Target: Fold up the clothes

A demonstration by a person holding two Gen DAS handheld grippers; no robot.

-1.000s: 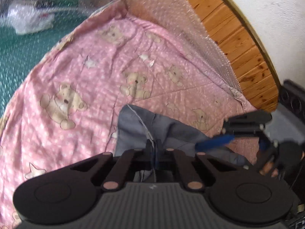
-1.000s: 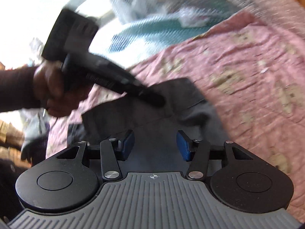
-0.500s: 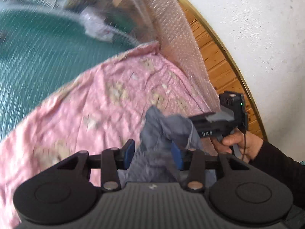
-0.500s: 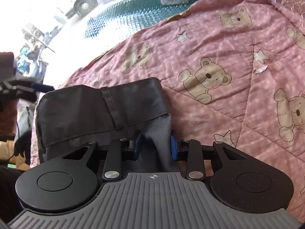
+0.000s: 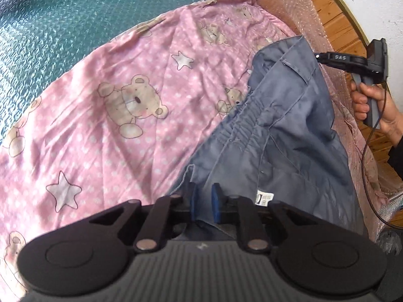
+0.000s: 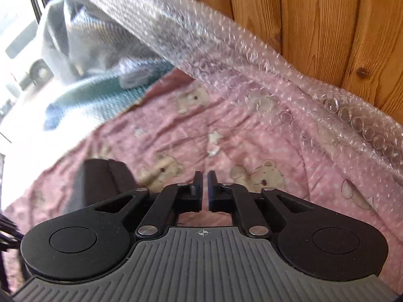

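A grey garment [image 5: 284, 136] with an elastic waistband and a white label lies spread on a pink teddy-bear quilt [image 5: 121, 95]. My left gripper [image 5: 204, 202] is shut on its near edge, with cloth between the blue pads. In the left wrist view a hand holds my right gripper [image 5: 317, 55], whose tip is at the garment's far corner. In the right wrist view my right gripper [image 6: 205, 178] is shut with only a thin slit, and no cloth shows between its fingers. There the garment [image 6: 100, 183] appears dark, just left of the fingers.
Bubble wrap [image 6: 226, 58] hangs along the wooden wall [image 6: 314, 12] behind the quilt [image 6: 252, 138]. A teal bubble-wrapped surface [image 5: 50, 25] lies beyond the quilt's left edge. A cable [image 5: 365, 163] hangs from the right gripper's handle.
My left gripper opened, then closed on the garment's near edge. My right gripper had the garment between its pads half a second ago; now it is shut beside it, and the garment is spread out.
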